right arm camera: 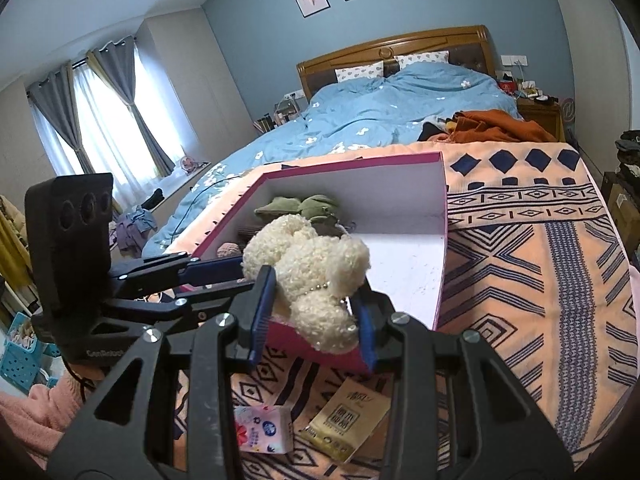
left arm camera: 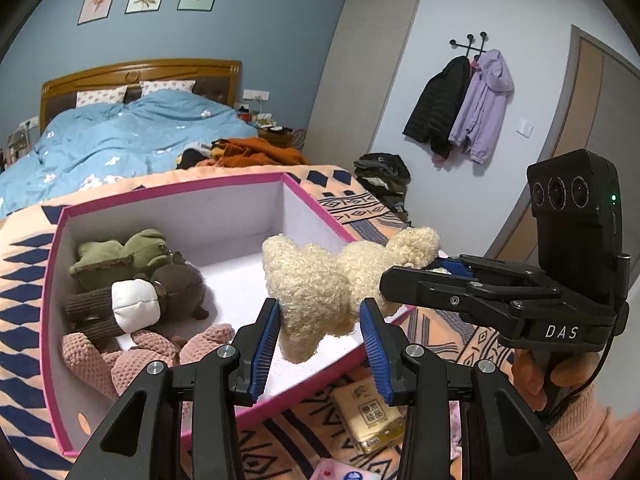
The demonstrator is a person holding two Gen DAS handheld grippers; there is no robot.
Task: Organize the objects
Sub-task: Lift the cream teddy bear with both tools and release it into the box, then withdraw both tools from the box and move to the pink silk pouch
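Observation:
A cream curly plush toy [left arm camera: 316, 288] [right arm camera: 308, 264] hangs over the near corner of an open pink box [left arm camera: 172, 196] [right arm camera: 352, 164] with a white inside. My left gripper [left arm camera: 318, 312] [right arm camera: 236, 276] is shut on one end of it, its blue pads pressing the fur from both sides. My right gripper [right arm camera: 314, 296] [left arm camera: 436, 266] is shut on the other end. Inside the box lie a green frog plush [left arm camera: 120, 256] [right arm camera: 304, 206], a brown plush with a white snout [left arm camera: 160, 292] and a pink knitted plush [left arm camera: 132, 360].
The box rests on an orange patterned blanket [right arm camera: 520, 240] at the foot of a bed with a blue duvet [right arm camera: 380, 112]. In front of the box lie a yellow tissue pack [right arm camera: 348, 420] [left arm camera: 370, 416] and a floral pack [right arm camera: 264, 428]. Orange clothes [right arm camera: 492, 124] lie behind it.

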